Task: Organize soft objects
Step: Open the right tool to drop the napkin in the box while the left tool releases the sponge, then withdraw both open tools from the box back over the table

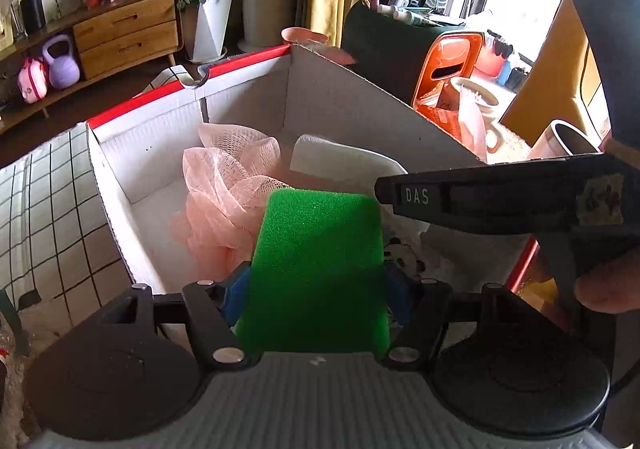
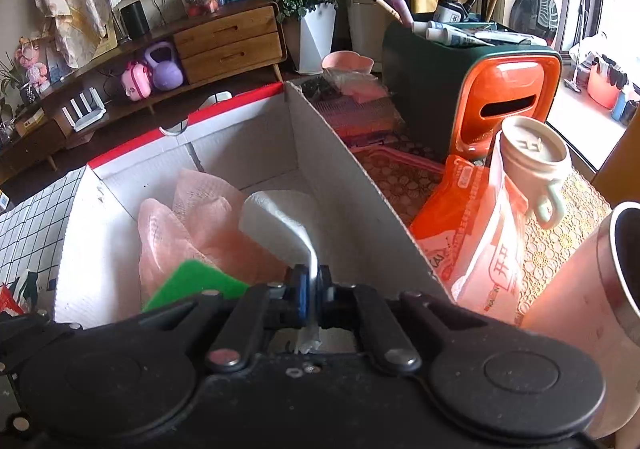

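Placing step, both hands loaded and poised over the white cardboard box (image 1: 144,153) with the red rim.

Left gripper (image 1: 316,289): fingers clamped on the green sponge (image 1: 316,249), one on each side, sponge sticking out forward above the box's near end. Not released yet.

Right gripper (image 2: 314,289): fingers pinched nearly flat on a white cloth (image 2: 280,225) (thin edge between the pads, the rest drooping into the box interior). From the left camera the same gripper (image 1: 480,193) reaches in over the box's right side.

Already in the box: pink mesh bath puff (image 1: 224,193), lying toward the far left half.

Next move, my read: lower each item clear of the box walls, then let go. Sponge should land in the free space beside the puff; cloth wants dropping along the right wall so it doesn't drape over the edge. Both hands are close together, so release one at a time.

Writing:
- "DAS" on the right gripper's arm, seen from the left camera.
- Orange packet (image 2: 472,233) on the bench right of the box carries red Chinese characters (too warped to read reliably).
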A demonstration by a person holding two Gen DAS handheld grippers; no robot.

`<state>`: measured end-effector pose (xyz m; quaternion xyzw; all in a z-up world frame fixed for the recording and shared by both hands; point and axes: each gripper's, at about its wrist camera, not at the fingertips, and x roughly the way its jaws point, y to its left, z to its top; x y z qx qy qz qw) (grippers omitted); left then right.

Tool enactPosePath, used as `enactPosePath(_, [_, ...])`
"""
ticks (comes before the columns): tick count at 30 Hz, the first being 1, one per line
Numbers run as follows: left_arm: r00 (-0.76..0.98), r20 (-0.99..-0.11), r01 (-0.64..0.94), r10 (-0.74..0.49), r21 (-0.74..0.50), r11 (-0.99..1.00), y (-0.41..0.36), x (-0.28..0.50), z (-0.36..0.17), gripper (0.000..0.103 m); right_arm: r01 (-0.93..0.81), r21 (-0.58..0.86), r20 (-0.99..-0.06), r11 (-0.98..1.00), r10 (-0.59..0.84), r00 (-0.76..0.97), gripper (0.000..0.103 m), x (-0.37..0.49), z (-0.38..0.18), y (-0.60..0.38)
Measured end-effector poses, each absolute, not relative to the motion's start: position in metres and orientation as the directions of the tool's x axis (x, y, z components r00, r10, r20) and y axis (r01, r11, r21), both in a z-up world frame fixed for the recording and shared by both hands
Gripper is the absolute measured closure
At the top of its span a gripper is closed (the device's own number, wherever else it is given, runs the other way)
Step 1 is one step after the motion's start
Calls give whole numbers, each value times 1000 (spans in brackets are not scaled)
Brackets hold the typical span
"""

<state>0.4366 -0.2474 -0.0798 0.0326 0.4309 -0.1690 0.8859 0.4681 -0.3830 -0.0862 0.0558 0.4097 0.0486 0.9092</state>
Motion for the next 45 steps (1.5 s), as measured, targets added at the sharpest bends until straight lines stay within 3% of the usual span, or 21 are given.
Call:
enactPosePath(5, [578, -777, 339, -250, -50, 939, -253, 435, -81, 34, -30, 148, -748, 989, 131, 650, 100, 466, -93, -382])
enactPosePath(8, [572, -779, 334, -257, -65, 940, -251, 434, -81, 33, -21, 150, -750, 988, 127, 649, 86, 464, -93, -384])
enactPosePath(11, [576, -776, 325, -257, -70, 943, -249, 430, -77, 25, -18, 172, -745, 985, 141, 651, 82, 460, -92, -387])
enactPosePath(19, [592, -757, 322, -277, -93, 942, -236, 414, -62, 25, -23, 187, -722, 982, 154, 675, 66, 445, -78, -391])
enactPosePath(45, [674, -677, 285, -297, -132, 949, -161, 310, 18, 25, -159, 151, -624, 976, 219, 750, 39, 331, -6, -362])
